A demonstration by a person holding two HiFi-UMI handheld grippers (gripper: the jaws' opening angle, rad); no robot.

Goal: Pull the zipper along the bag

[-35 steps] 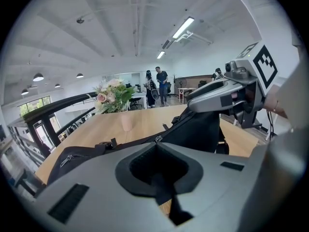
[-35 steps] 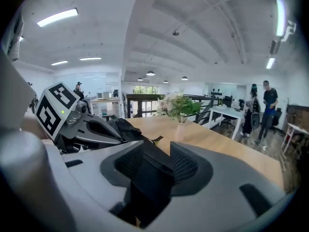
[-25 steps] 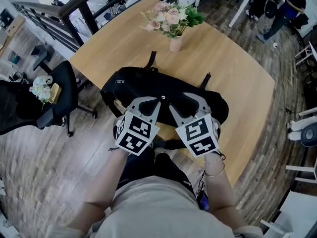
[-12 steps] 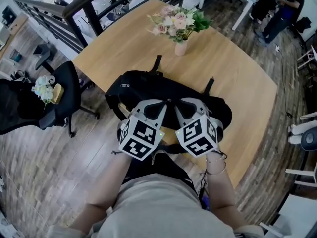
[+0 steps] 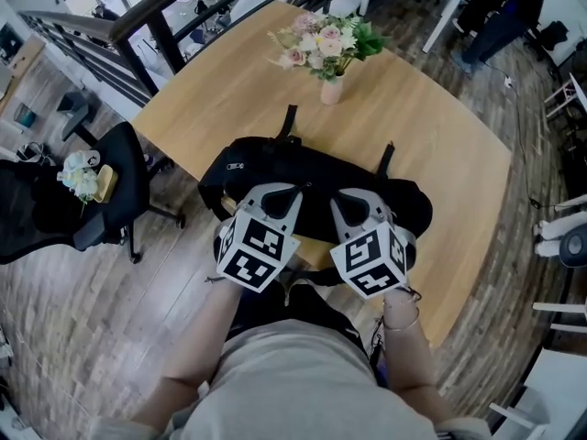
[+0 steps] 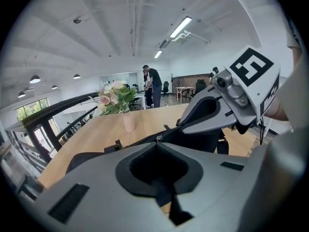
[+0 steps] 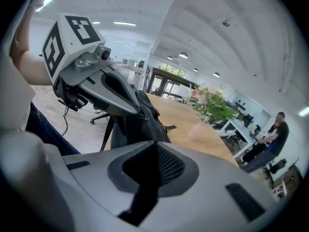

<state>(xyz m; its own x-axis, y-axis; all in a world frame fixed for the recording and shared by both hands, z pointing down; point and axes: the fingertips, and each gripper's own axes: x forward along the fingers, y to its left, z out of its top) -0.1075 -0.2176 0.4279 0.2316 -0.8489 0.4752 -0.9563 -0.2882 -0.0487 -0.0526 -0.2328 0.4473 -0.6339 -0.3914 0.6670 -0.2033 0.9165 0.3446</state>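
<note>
Wooden table point(image 5: 440, 145) bears the bag point(image 5: 303, 168), seemingly in an office.

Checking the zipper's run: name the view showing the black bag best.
Head view: nearly the whole bag, seen from above on the table. Left gripper view shows a dark strip; right gripper view, one end.

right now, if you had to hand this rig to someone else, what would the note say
Left gripper: tongs shut at the top of the black bag; what they pinch is unclear.
Right gripper: tongs have just been closing, now together at the zipper line.
Bag lies on the table, at its near edge.
Done: both grippers placed on the bag. Left to do: the pull along the zipper.
</note>
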